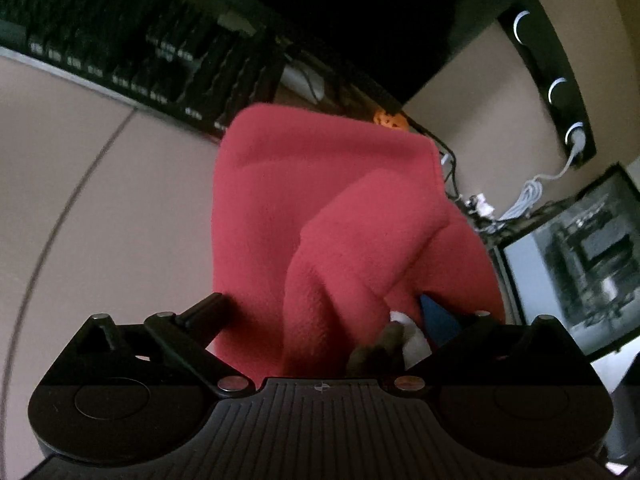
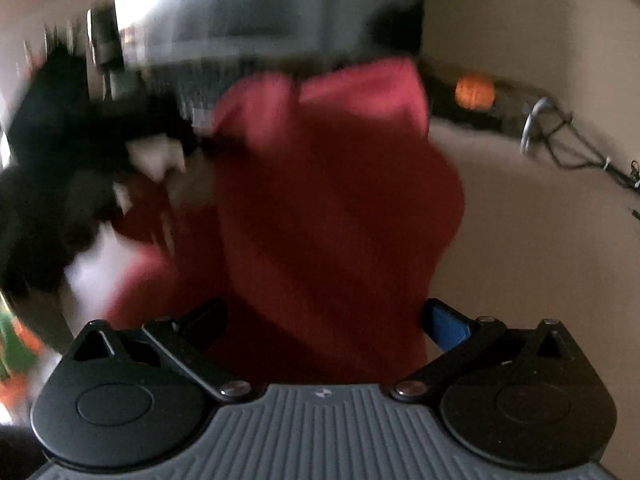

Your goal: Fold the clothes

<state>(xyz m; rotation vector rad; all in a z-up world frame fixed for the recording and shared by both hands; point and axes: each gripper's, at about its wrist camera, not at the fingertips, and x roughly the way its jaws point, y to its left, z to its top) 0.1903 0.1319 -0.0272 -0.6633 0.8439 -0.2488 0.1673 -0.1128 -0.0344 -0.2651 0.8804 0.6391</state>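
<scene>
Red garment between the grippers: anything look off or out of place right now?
The red garment is bunched and creased unevenly, not flat, with both the left gripper and right gripper buried in it. A white patch shows near the left gripper; what it is is unclear. The right wrist view is blurred.

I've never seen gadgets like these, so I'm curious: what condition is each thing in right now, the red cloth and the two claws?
red garment: bunched, hanging between both grippers, not yet folded.
left gripper: cloth fills the gap between its fingers; grip hidden.
right gripper: cloth between its fingers; view blurred, grip unclear.
orange object: lying by the wall, blurred.
</scene>
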